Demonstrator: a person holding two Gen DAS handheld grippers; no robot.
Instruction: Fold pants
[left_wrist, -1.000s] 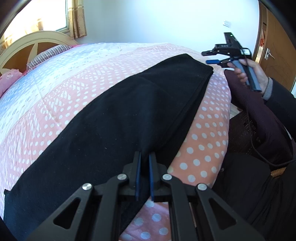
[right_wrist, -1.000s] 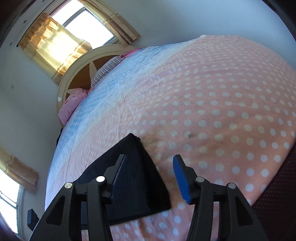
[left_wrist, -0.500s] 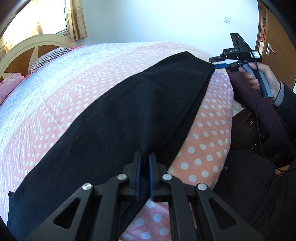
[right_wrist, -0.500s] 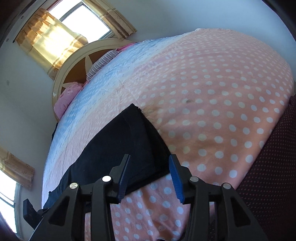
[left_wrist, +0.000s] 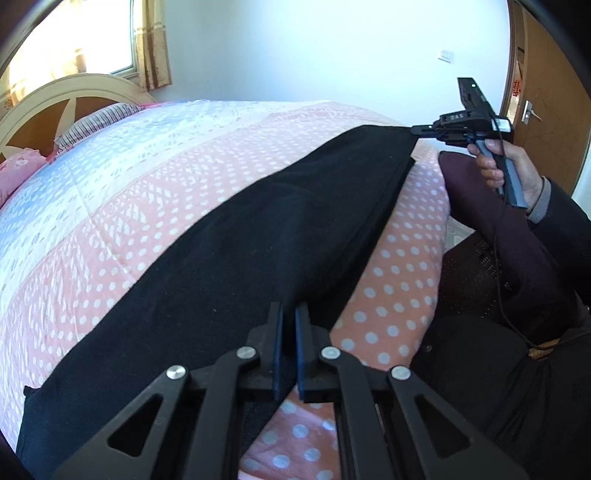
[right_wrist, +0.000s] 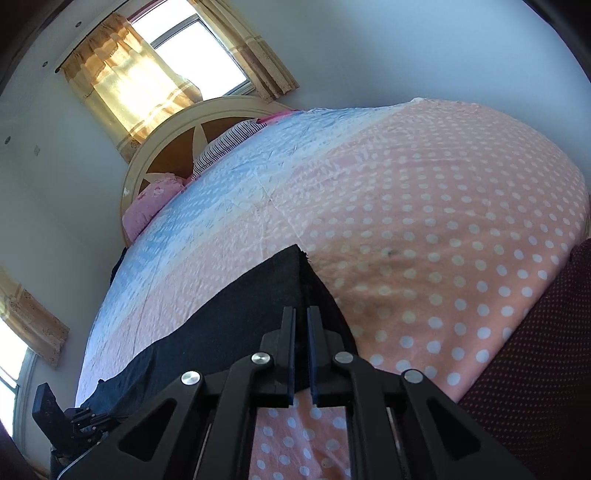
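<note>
Both grippers (left_wrist: 289, 325) (right_wrist: 301, 328) pinch the pants (left_wrist: 240, 240) at its near edge; thin cloth may slip out when lifted.

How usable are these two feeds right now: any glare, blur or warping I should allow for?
Left wrist view: the window is blown out, the black pants show almost no fold detail, and the bed bulges from fisheye warp. Right wrist view: the backlit curtains glare, the image is tilted, and everything looks sharp.
</note>
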